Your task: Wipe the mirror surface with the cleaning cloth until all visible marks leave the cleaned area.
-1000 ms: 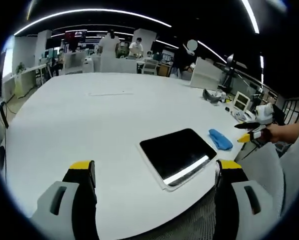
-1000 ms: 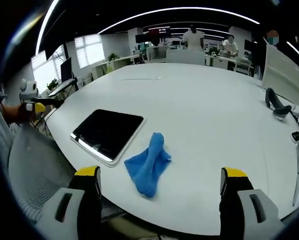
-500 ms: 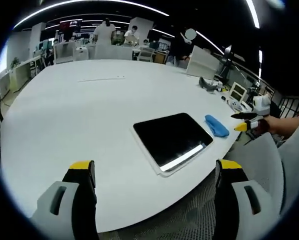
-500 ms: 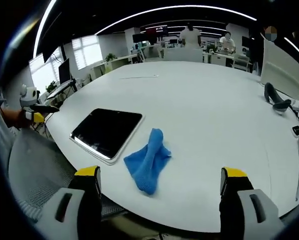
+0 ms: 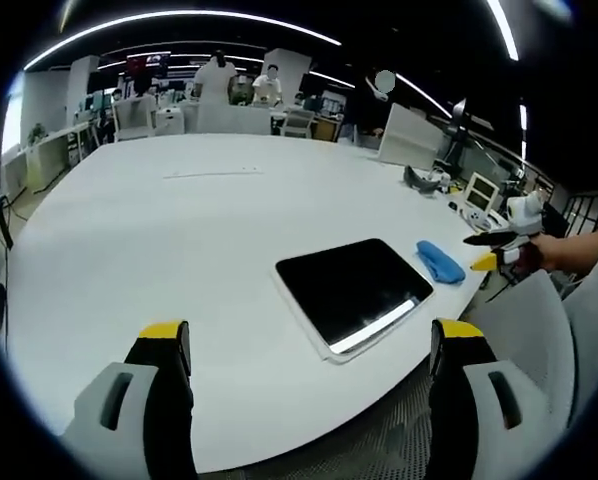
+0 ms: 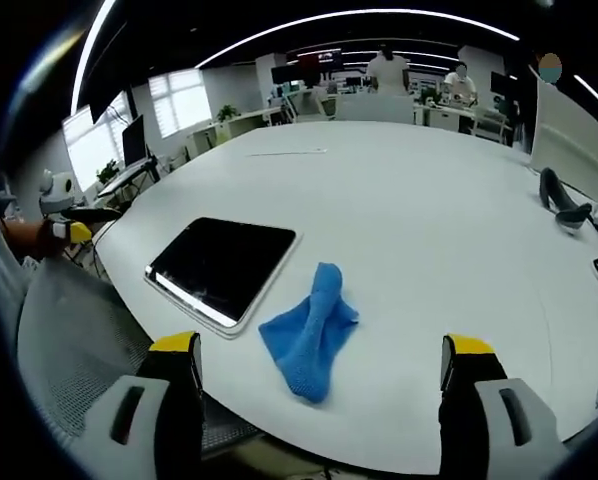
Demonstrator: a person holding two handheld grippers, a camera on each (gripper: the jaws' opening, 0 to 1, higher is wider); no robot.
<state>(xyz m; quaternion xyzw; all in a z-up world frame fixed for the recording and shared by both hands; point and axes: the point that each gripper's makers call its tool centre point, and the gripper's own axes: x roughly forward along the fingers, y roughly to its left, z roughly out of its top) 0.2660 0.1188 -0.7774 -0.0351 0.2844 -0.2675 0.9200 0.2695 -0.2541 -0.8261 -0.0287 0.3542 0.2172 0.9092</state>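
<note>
Both hand-held grippers are held wide open and empty above the near edge of the white tabletop (image 6: 429,200): the left hand-held gripper (image 5: 309,345) and the right hand-held gripper (image 6: 324,360). A dark, glossy mirror (image 6: 224,265) is laid flat near that edge, and a crumpled blue cleaning cloth (image 6: 314,330) is seen just right of it, untouched.

Your left gripper (image 5: 309,360) hangs with its two jaws spread wide, holding nothing. Your right gripper (image 6: 319,375) does the same, jaws well apart and empty. Each gripper appears at the edge of the other's view, held in your hand.
</note>
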